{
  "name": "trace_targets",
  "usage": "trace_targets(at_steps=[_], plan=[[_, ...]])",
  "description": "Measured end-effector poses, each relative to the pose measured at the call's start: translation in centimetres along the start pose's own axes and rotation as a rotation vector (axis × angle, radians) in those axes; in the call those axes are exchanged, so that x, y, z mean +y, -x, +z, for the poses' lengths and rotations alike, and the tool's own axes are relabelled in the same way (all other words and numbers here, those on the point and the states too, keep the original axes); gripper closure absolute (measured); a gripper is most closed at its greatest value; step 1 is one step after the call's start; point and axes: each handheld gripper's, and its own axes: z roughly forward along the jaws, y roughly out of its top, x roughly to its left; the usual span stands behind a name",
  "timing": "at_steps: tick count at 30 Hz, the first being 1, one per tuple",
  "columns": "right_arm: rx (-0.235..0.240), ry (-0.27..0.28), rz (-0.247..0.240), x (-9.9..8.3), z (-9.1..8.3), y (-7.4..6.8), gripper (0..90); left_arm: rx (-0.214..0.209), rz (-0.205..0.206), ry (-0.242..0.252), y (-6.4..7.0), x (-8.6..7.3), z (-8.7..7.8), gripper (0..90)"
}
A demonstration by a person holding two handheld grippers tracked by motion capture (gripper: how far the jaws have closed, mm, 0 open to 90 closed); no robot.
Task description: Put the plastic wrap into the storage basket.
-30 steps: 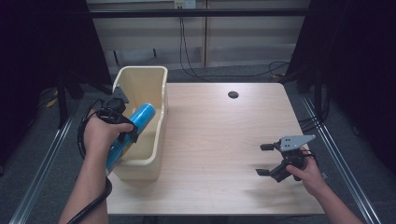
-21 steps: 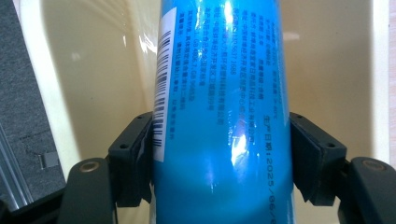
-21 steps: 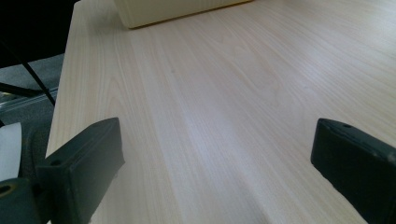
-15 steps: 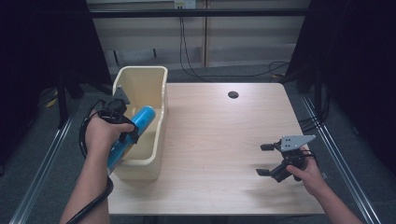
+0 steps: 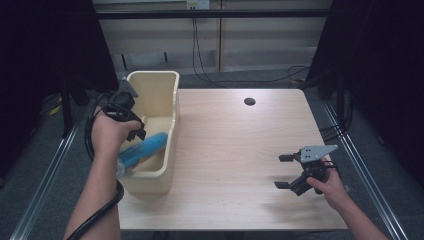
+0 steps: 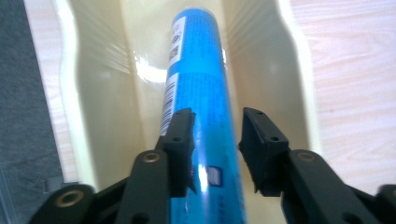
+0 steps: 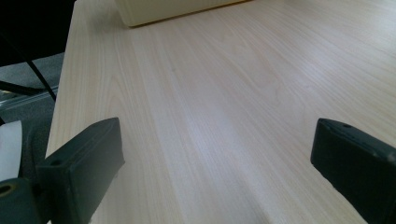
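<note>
While the left gripper [image 6: 215, 144] is held over the cream plastic bin [image 5: 172, 90] at the left edge of the table [image 5: 235, 145], a blue tube [image 6: 198, 79] is seen lying lengthwise in the bin's trough. The tube is a smooth, glossy cylinder of bright blue, and a white label strip with a barcode and small print, too fine to be read, runs along its left flank. A highlight is thrown along its upper surface. In the left gripper view the two black jaws are set on either side of the tube: the left jaw is pressed against its side, while a thin gap is seen at the right jaw, so whether the tube is gripped cannot be told. In the high view the tube [image 5: 145, 147] is seen slanting from the bin's near end toward its middle, partly covered by the left hand [image 5: 112, 132].

The right gripper [image 5: 286, 171] is held low over the bare wood at the table's right, well apart from the bin, with its jaws spread wide and nothing between them. A dark round hole [image 5: 249, 101] is seen in the tabletop near the far edge.
</note>
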Motion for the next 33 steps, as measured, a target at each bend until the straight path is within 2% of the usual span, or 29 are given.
trace_targets(at_steps=[1,2,4,5,6,7,8,13,18,23,25,33], plan=[[0.003,0.001,-0.003,0.0,0.0,0.0,2.3,0.000,0.000,0.000,0.0,0.0,0.0,58.5],[0.005,0.002,-0.001,0.0,0.0,0.0,2.4,0.036,0.016,0.001,0.1,0.1,-0.5,58.5],[0.002,0.001,-0.002,0.0,-0.1,-0.1,2.4,0.003,0.011,0.009,0.2,0.3,-1.2,58.4],[-0.002,0.000,-0.005,0.0,-0.1,-0.1,2.4,0.003,0.009,0.018,0.3,0.3,-1.5,57.1],[0.001,0.001,-0.006,0.0,-0.2,-0.2,2.4,-0.004,0.012,0.028,0.5,0.4,-1.6,51.3],[0.001,0.001,-0.006,0.0,-0.2,-0.2,2.4,-0.004,0.012,0.028,0.5,0.4,-1.6,50.6],[-0.002,0.002,-0.009,0.0,-0.2,-0.2,2.4,-0.021,0.009,0.036,0.7,0.5,-1.6,48.7],[-0.006,0.000,-0.005,-0.1,-0.3,-0.2,2.4,-0.033,0.019,0.035,1.0,0.7,-1.3,41.4],[-0.013,0.000,0.000,-0.2,-0.4,-0.2,2.4,-0.068,0.029,0.035,1.4,0.9,-0.6,35.1],[-0.013,0.000,0.002,-0.2,-0.5,-0.3,2.4,-0.070,0.029,0.034,1.7,0.9,-0.5,29.5],[-0.015,0.003,0.002,-0.2,-0.5,-0.2,2.4,-0.073,0.034,0.033,2.0,1.1,-0.6,23.1],[-0.014,0.003,0.007,-0.2,-0.4,-0.2,2.4,-0.106,0.072,0.045,3.0,1.4,-0.1,14.6]])
